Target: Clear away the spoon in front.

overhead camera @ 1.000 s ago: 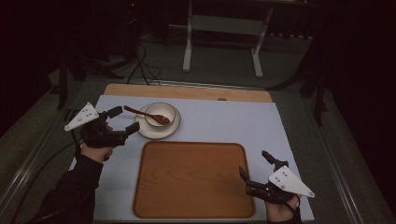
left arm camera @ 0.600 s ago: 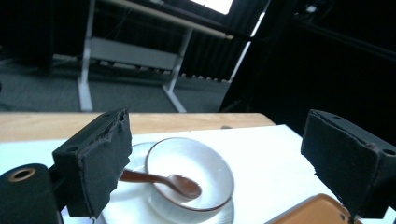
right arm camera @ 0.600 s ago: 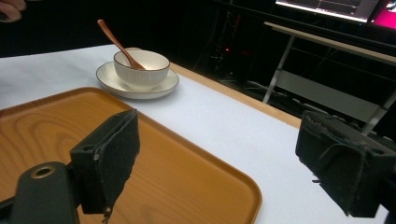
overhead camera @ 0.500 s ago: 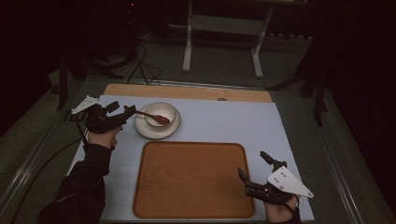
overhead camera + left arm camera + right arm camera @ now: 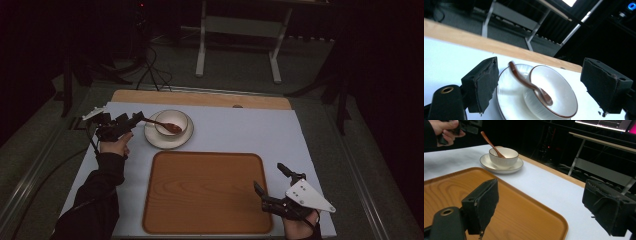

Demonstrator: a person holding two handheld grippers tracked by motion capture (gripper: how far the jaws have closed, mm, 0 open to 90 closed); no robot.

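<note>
The left gripper [image 5: 134, 120], jaws wide and just narrowing, frames the spoon [image 5: 529, 83] handle untouched; the high view hides that gap. The right gripper [image 5: 272, 182] gapes over the tray [image 5: 200, 200] corner.

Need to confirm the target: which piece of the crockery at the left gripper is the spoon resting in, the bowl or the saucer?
The bowl: the brown spoon has its head inside it and its handle leaning over the rim toward the left gripper. The saucer only sits beneath the bowl.

No lettering, label, brand or number I can read anywhere. A lit screen [image 5: 604, 124] at the far edge of my right gripper view carries thin lines, too small and blurred to make out as text.
</note>
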